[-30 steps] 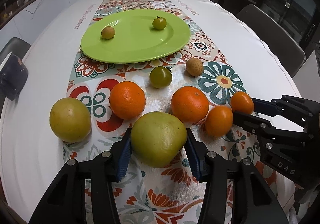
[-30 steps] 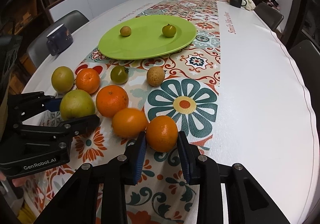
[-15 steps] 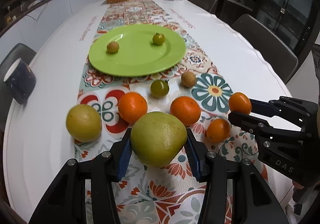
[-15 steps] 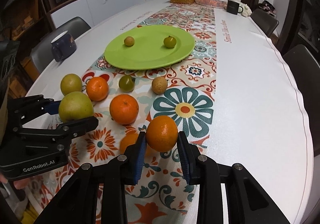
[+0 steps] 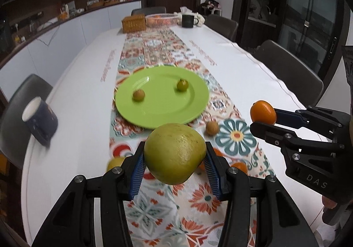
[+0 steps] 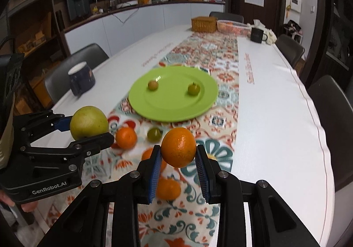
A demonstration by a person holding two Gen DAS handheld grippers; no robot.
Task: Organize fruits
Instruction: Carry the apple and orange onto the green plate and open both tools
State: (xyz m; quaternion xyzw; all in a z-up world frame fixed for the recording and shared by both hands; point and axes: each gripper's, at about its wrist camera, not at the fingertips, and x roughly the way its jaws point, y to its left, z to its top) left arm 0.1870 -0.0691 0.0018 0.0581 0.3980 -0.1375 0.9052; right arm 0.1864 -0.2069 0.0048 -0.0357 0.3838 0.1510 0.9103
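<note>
Green plate (image 5: 162,112) has open room across its near half and centre; only a small brown fruit (image 5: 138,95) and a green tomato (image 5: 182,85) sit toward its far side. Blue mug (image 6: 81,81) stands left of the plate, white tablecloth (image 6: 275,114) right of the runner is bare.

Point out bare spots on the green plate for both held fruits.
The green plate is bare across its near half, below the small brown fruit and green tomato. The runner before it, left of the big flower, is crowded with oranges.
</note>
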